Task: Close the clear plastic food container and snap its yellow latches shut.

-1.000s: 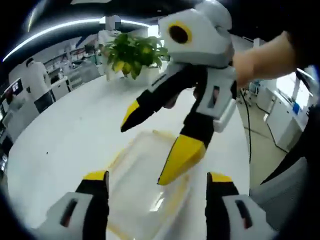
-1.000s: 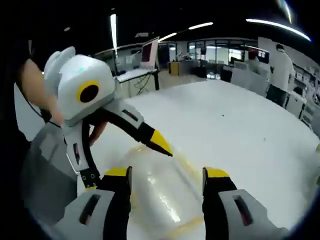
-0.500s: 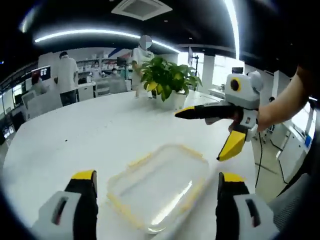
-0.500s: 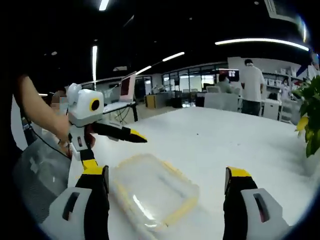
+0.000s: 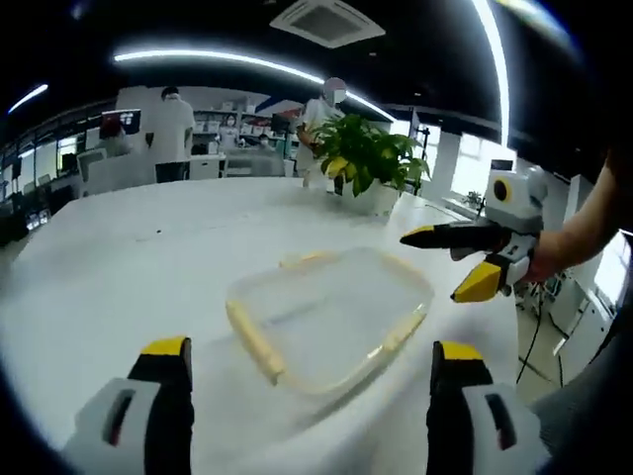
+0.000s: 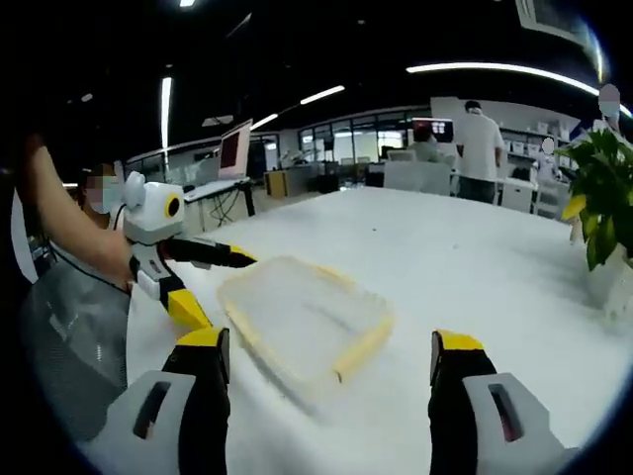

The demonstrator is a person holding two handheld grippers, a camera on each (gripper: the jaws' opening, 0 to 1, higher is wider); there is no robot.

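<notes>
Fingers (image 5: 166, 358) spread wide, container (image 5: 331, 315) untouched

The clear plastic food container (image 5: 331, 317) (image 6: 302, 320) with yellow latches (image 5: 255, 341) lies flat, lid on.

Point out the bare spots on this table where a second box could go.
Widest bare patch: the white table between the container and the far edge near the people. Also between container and potted plant. Crowded: the near edge, where left gripper and right gripper flank the container.
</notes>
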